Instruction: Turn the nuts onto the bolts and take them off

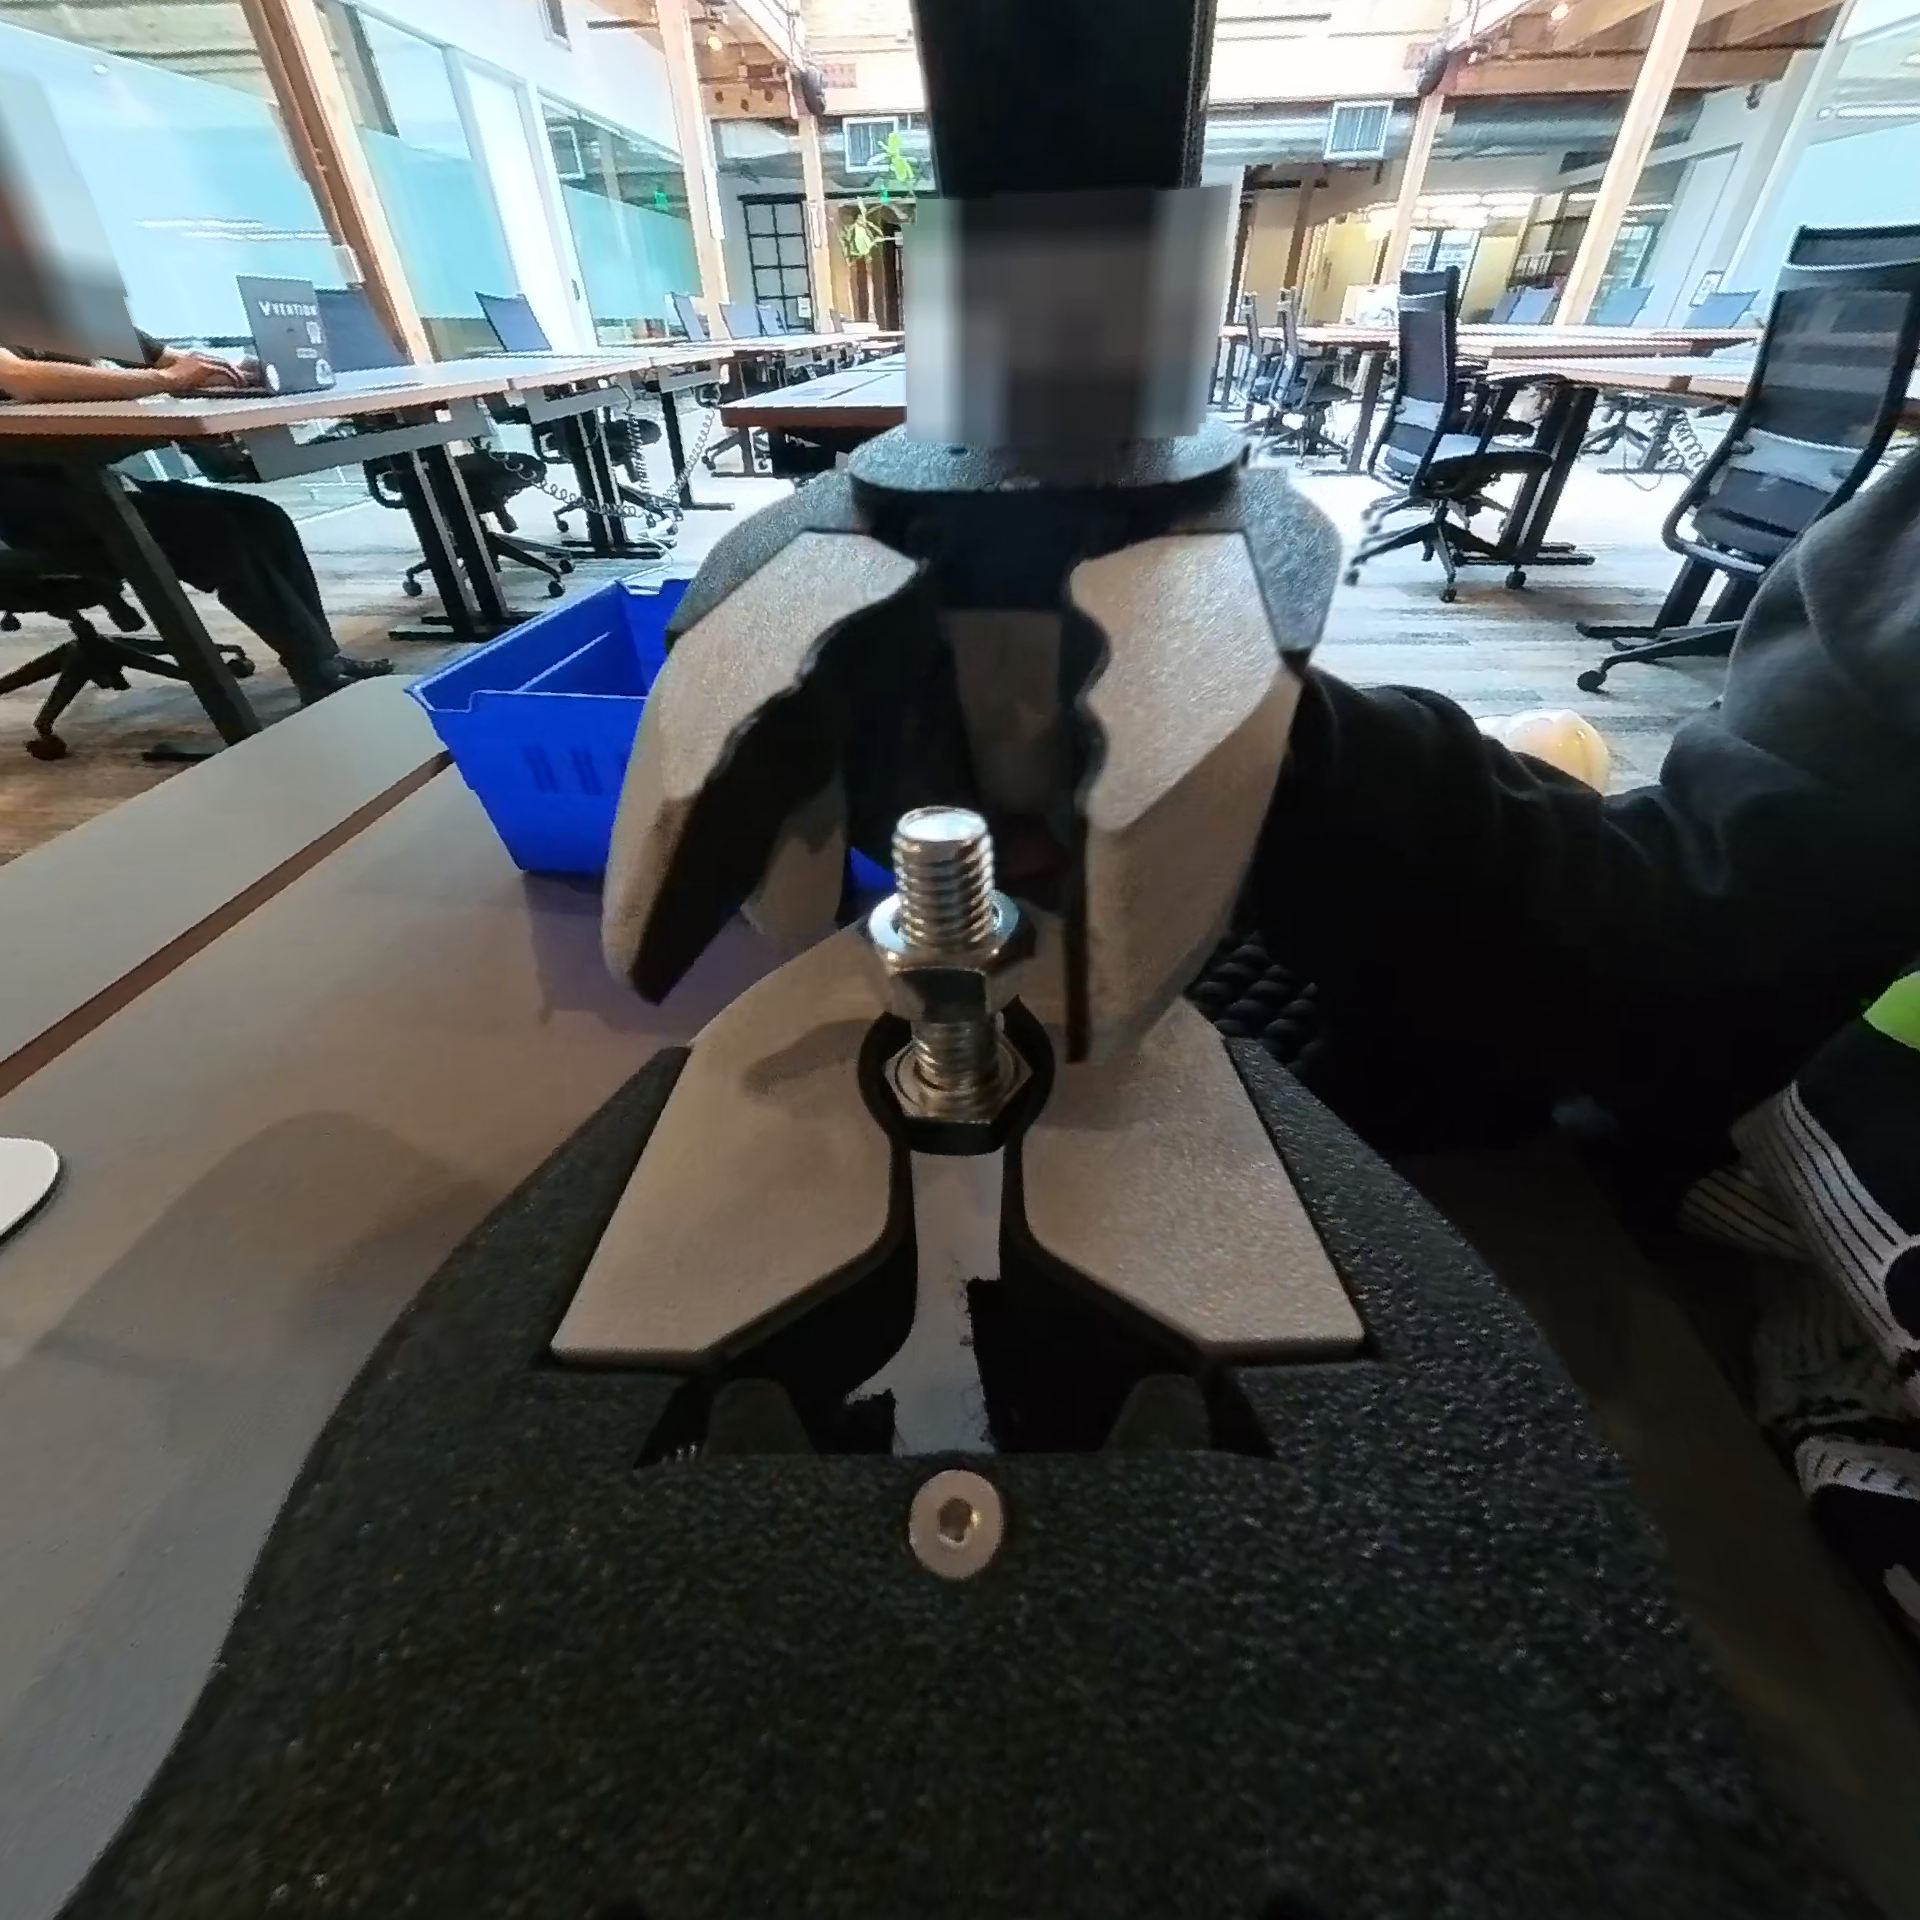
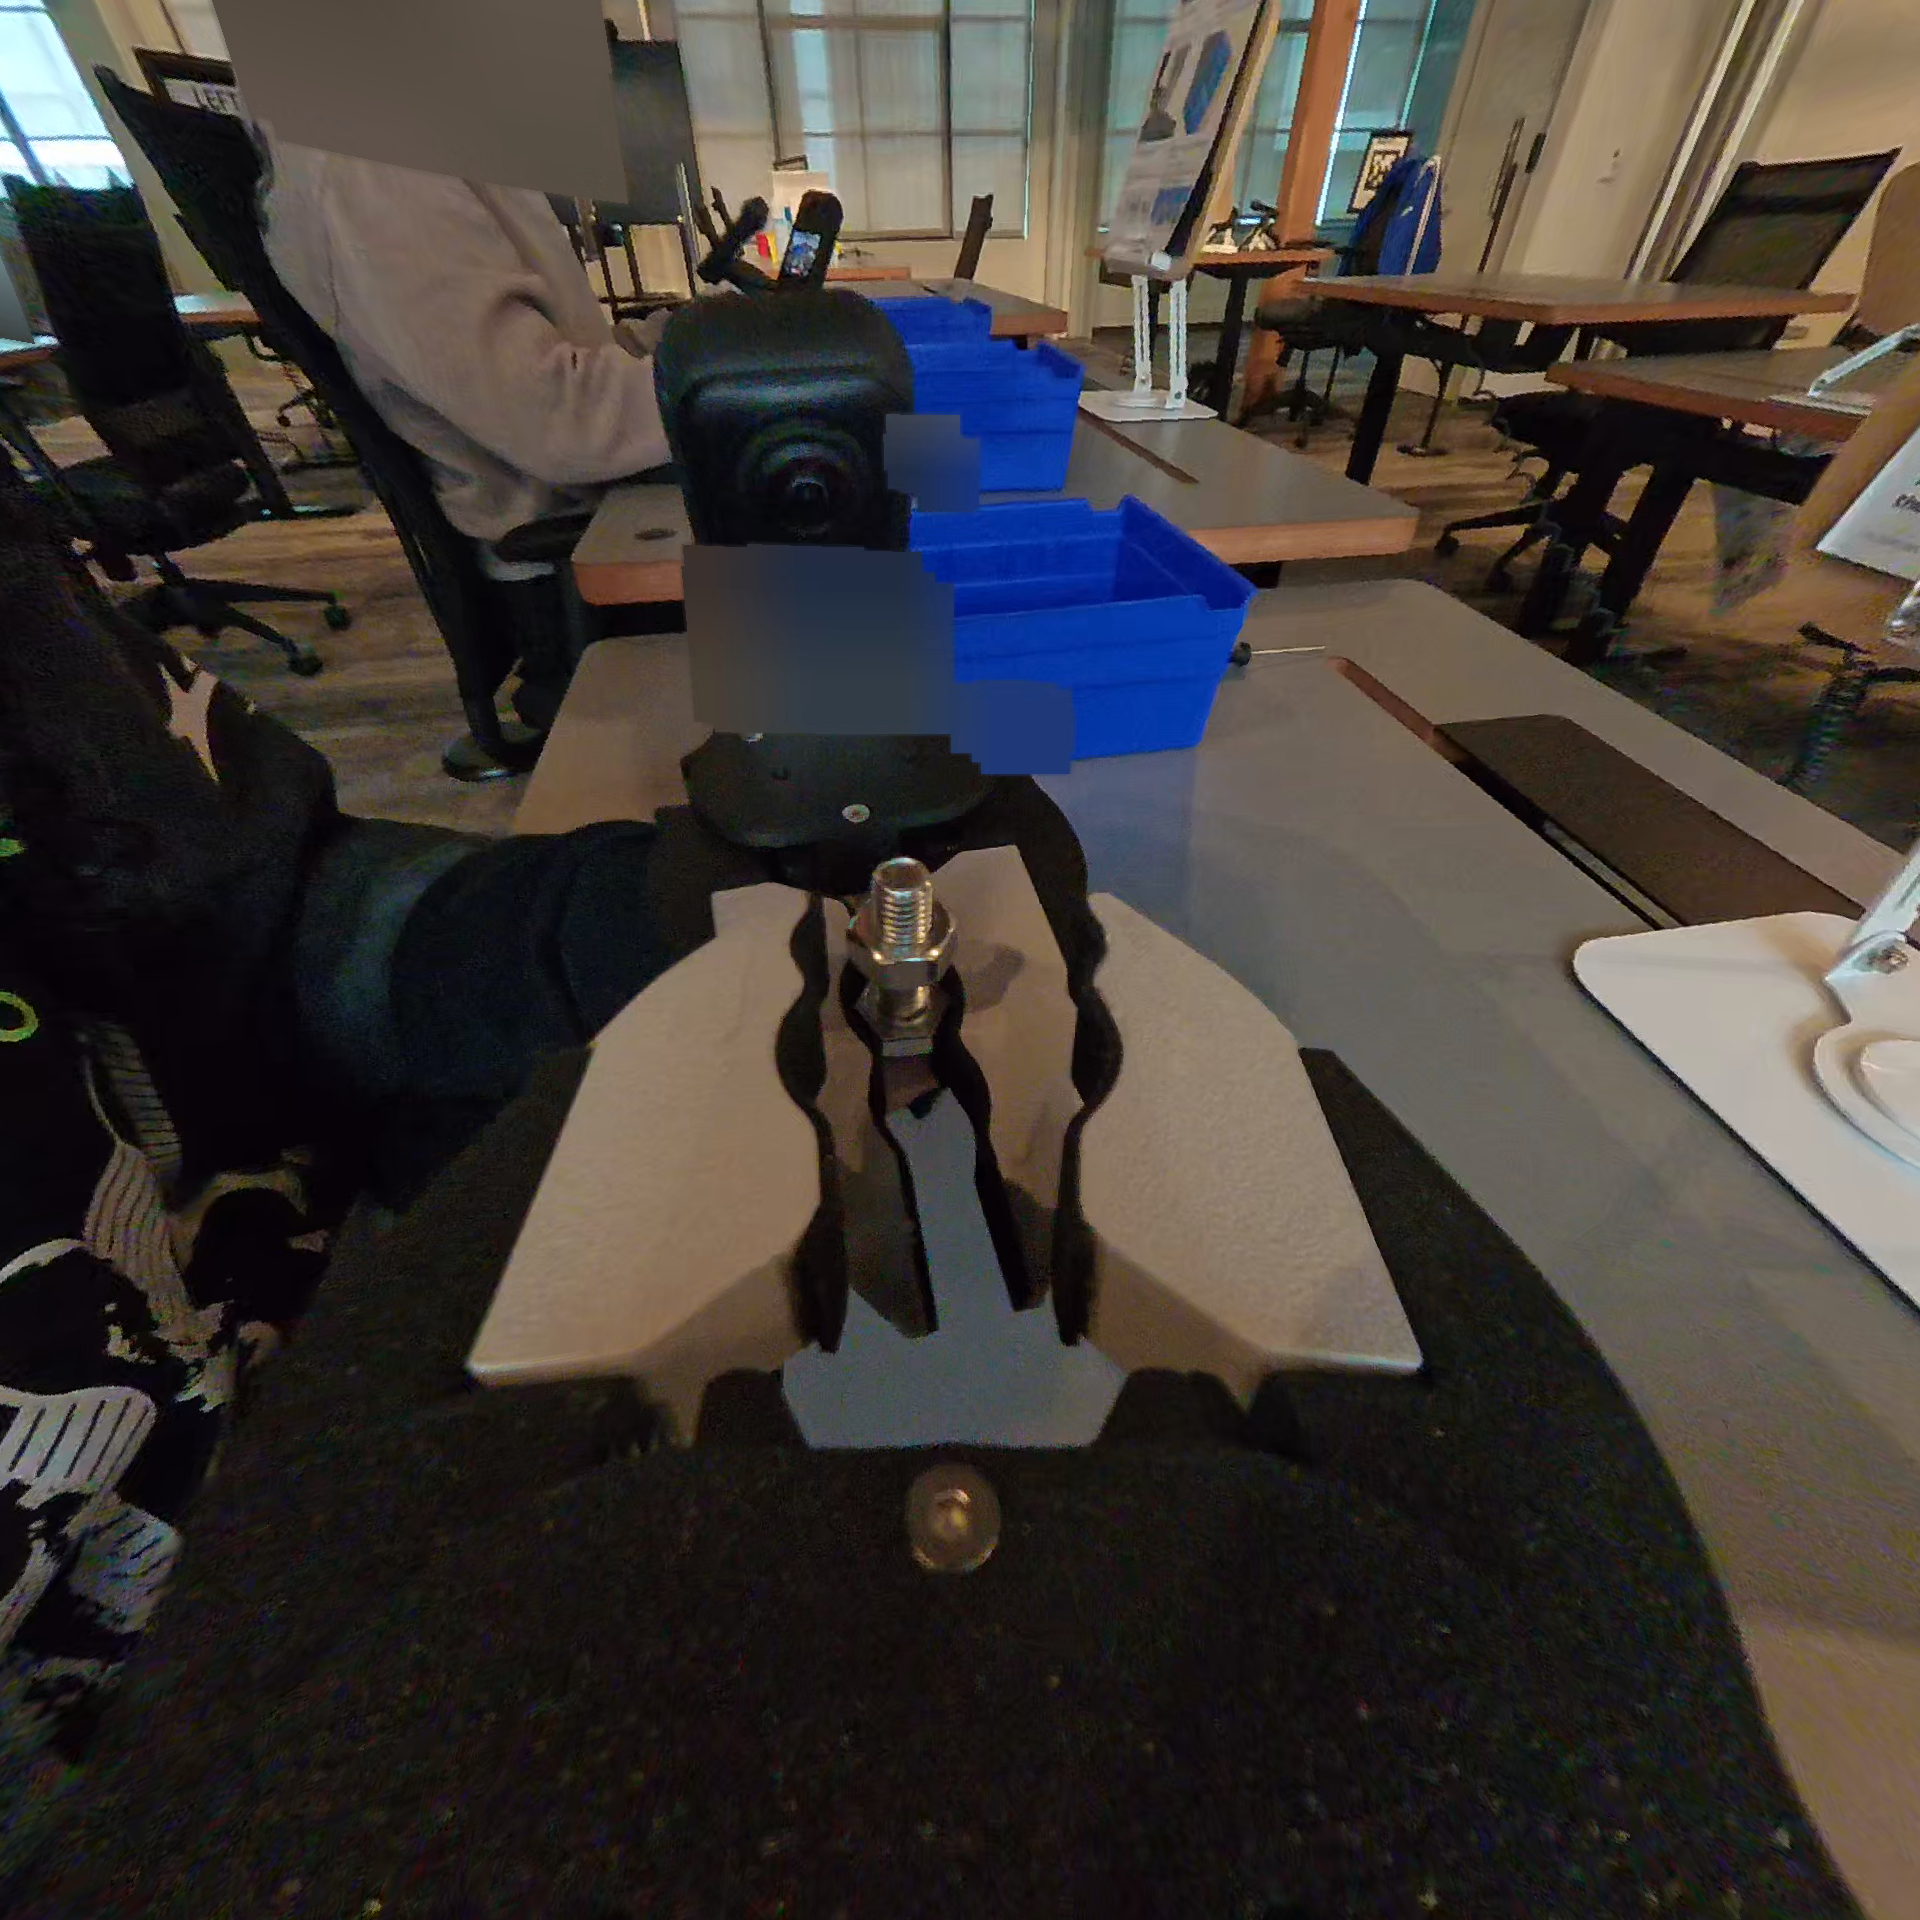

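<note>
A silver bolt (image 1: pixel 940 873) stands upright with a hex nut (image 1: pixel 951 971) threaded partway down it. My left gripper (image 1: pixel 951 1101) is shut on the bolt's hex head end and holds it above the grey table (image 1: pixel 260 1039). My right gripper (image 1: pixel 862 997) faces it from the far side. It is open, with one finger on each side of the nut and a gap showing. In the right wrist view the bolt (image 2: pixel 902 894) and nut (image 2: pixel 899 948) stand between the spread fingers of my right gripper (image 2: pixel 899 899). The left gripper (image 2: pixel 904 1049) clamps the bolt below the nut.
A blue bin (image 1: pixel 540 748) stands on the table behind the grippers and also shows in the right wrist view (image 2: pixel 1101 644). A white tray (image 2: pixel 1714 1039) and a black mat (image 2: pixel 1621 800) lie at the right. People sit at nearby desks among office chairs. About 7 cm separates my left fingertips from my right.
</note>
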Demonstrator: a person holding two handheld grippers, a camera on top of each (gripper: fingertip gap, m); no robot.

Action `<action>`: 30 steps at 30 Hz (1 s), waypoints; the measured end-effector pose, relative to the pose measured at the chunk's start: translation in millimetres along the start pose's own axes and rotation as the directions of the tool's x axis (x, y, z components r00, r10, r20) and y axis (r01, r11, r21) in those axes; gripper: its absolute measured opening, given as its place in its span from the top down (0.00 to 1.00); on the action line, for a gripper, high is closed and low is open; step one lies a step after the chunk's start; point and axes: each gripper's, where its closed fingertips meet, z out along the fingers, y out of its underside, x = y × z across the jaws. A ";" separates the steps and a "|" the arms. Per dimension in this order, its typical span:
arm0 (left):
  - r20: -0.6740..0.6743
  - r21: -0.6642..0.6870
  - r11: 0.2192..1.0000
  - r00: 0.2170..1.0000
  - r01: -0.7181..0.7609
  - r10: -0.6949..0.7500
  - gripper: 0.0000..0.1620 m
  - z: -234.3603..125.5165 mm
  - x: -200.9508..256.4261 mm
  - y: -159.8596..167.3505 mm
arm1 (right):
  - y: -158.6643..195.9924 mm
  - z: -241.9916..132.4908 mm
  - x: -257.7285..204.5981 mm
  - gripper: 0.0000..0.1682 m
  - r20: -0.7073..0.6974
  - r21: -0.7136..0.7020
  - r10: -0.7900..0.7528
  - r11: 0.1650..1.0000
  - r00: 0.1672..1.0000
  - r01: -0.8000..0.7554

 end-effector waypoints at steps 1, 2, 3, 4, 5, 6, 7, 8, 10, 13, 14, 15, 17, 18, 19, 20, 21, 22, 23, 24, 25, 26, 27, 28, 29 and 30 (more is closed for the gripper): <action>-0.001 0.001 1.000 1.000 -0.001 0.001 0.90 -0.1 0.2 -0.3 | 1.5 -0.5 1.4 0.75 -0.007 -0.008 0.000 1.000 1.000 0.000; -0.003 0.003 1.000 1.000 -0.001 0.001 0.91 -0.4 0.5 -0.7 | 1.7 -1.5 2.0 0.76 -0.007 -0.008 0.003 1.000 1.000 -0.003; -0.003 0.006 1.000 1.000 0.000 0.000 0.91 -0.6 0.6 -1.4 | 1.4 -2.8 1.7 0.77 -0.001 -0.006 0.007 1.000 1.000 -0.007; -0.004 0.010 1.000 1.000 0.002 -0.002 0.91 -1.2 0.5 -2.0 | 1.3 -4.8 1.1 0.78 0.008 -0.006 0.009 1.000 1.000 -0.009; -0.005 0.012 1.000 1.000 0.004 -0.004 0.91 -1.9 0.3 -2.4 | 1.4 -7.4 0.2 0.79 0.017 -0.007 0.007 1.000 1.000 -0.007; -0.002 0.016 1.000 1.000 0.006 -0.006 0.91 -2.8 -0.4 -3.1 | 1.7 -10.8 0.8 0.81 0.017 -0.010 0.002 1.000 1.000 -0.002; -0.002 0.024 1.000 1.000 0.009 -0.009 0.93 -4.0 -0.9 -4.2 | 1.2 -15.4 3.7 0.87 0.002 -0.007 -0.004 1.000 1.000 0.004; -0.005 0.032 0.999 1.000 0.010 -0.010 0.92 -5.2 -0.8 -5.5 | -0.2 -21.3 10.4 0.98 -0.036 0.007 -0.009 1.000 0.999 0.010; 0.000 0.035 0.999 1.000 0.009 -0.009 0.92 -6.1 -1.5 -6.6 | -5.4 -30.6 15.8 1.00 -0.055 0.052 0.007 0.999 0.998 -0.004; -0.005 0.031 0.999 1.000 0.010 -0.010 0.92 -5.3 -0.6 -5.7 | -5.3 -32.0 15.7 1.00 -0.050 0.056 0.016 0.998 0.999 -0.014; -0.006 0.029 1.000 1.000 0.010 -0.009 0.92 -5.0 -0.5 -5.4 | -4.0 -30.1 13.8 1.00 -0.042 0.045 0.008 0.999 0.999 -0.006; -0.003 0.027 1.000 1.000 0.009 -0.009 0.93 -5.0 -0.8 -5.1 | -3.1 -27.8 11.1 1.00 -0.030 0.037 -0.001 0.999 1.000 0.002; -0.001 0.023 1.000 1.000 0.009 -0.009 0.92 -5.3 -1.5 -4.5 | -3.6 -22.7 3.2 0.93 0.013 0.040 -0.009 0.999 1.000 0.009; 0.001 0.022 1.000 1.000 0.010 -0.010 0.93 -5.4 -1.8 -4.3 | -5.4 -20.0 -0.8 0.88 0.034 0.049 -0.009 0.999 0.999 0.008; -0.001 0.023 1.000 1.000 0.010 -0.010 0.93 -5.1 -1.6 -4.3 | -7.0 -17.2 -3.7 0.85 0.047 0.057 -0.008 0.998 0.999 0.006; -0.003 0.022 1.000 1.000 0.009 -0.009 0.93 -4.7 -1.1 -4.3 | -7.5 -14.6 -5.8 0.83 0.053 0.058 -0.010 0.998 0.999 0.007; -0.005 0.021 1.000 1.000 0.008 -0.008 0.93 -4.3 -0.6 -4.0 | -6.9 -12.1 -6.1 0.81 0.049 0.054 -0.013 0.999 0.999 0.011; -0.006 0.017 1.000 1.000 0.007 -0.007 0.93 -3.9 -0.2 -3.5 | -5.6 -9.9 -5.2 0.79 0.040 0.046 -0.013 0.999 0.999 0.011; -0.007 0.014 1.000 1.000 0.006 -0.005 0.93 -3.5 0.1 -3.1 | -4.0 -8.0 -4.9 0.77 0.039 0.037 -0.009 0.999 0.999 0.008; -0.008 0.013 1.000 1.000 0.004 -0.003 0.93 -3.2 0.5 -3.0 | -3.1 -6.6 -5.1 0.77 0.043 0.033 -0.003 0.999 0.999 0.001; -0.010 0.013 1.000 1.000 0.003 -0.003 0.93 -3.0 1.0 -3.0 | -2.9 -5.6 -4.8 0.77 0.043 0.034 0.004 0.999 0.999 -0.005; -0.012 0.012 1.000 1.000 0.002 -0.002 0.93 -2.9 1.4 -2.9 | -2.9 -4.9 -5.1 0.77 0.046 0.035 0.007 0.999 0.999 -0.008; -0.013 0.011 1.000 1.000 0.001 -0.001 0.93 -2.8 1.5 -2.7 | -2.8 -4.7 -5.5 0.78 0.048 0.034 0.005 0.999 0.999 -0.006; -0.014 0.010 1.000 1.000 0.002 -0.001 0.93 -2.6 1.7 -2.7 | -3.1 -4.6 -5.0 0.79 0.043 0.036 0.000 0.999 0.999 -0.002; -0.016 0.009 1.000 1.000 0.002 -0.002 0.92 -2.5 1.9 -2.4 | -3.5 -4.5 -4.8 0.79 0.041 0.038 0.000 0.999 0.999 -0.002; -0.017 0.007 1.000 1.000 0.001 -0.001 0.91 -2.2 2.1 -2.1 | -3.4 -4.1 -5.1 0.80 0.043 0.037 0.003 0.999 0.999 -0.005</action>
